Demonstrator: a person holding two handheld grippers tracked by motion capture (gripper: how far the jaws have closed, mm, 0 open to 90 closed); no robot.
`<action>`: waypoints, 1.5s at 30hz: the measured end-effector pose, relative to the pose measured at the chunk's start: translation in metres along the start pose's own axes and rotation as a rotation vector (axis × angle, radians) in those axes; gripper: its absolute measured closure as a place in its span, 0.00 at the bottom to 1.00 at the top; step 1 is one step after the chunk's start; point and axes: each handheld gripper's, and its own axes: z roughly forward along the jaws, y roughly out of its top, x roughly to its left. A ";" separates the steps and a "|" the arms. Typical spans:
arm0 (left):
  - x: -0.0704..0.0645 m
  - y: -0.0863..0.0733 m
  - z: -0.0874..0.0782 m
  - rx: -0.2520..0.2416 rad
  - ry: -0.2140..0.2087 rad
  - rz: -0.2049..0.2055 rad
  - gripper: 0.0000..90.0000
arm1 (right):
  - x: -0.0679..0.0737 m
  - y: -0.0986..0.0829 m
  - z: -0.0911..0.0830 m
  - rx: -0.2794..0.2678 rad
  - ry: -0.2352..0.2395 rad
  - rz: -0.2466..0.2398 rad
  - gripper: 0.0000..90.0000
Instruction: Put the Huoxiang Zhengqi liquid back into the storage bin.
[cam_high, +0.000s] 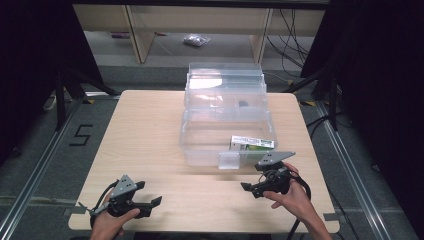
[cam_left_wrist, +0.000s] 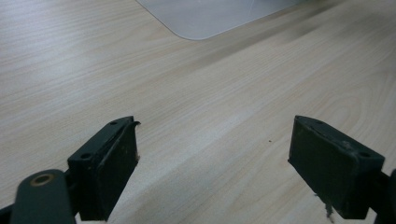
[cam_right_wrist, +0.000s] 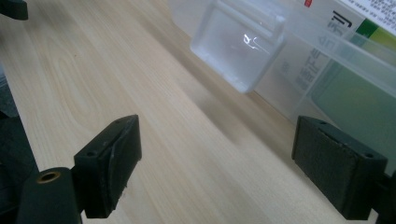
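Both claws, left claw (cam_high: 150, 204) and right claw (cam_high: 248, 187), spread empty; clear stiff plastic box (cam_high: 200, 145) looks light, slippery; grip its front latch tab (cam_high: 229, 161).

The desk (cam_high: 150, 150) is light beige with a fine wood grain. The storage box (cam_high: 225, 107) is clear, almost colourless plastic. Inside it, the small carton (cam_high: 252, 143) is white and green with dark print. Both tongs, left (cam_high: 150, 202) and right (cam_high: 248, 187), are black, with grey plates on top.
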 end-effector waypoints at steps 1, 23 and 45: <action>-0.001 0.000 0.000 -0.002 0.002 -0.004 0.17 | 0.000 -0.003 0.002 -0.010 0.000 0.007 0.19; -0.001 0.000 -0.001 -0.003 -0.002 0.000 0.17 | 0.000 -0.032 0.001 -0.040 -0.036 0.079 0.19; 0.000 0.000 -0.001 -0.003 0.004 0.002 0.17 | 0.002 -0.062 -0.003 -0.002 -0.081 0.127 0.19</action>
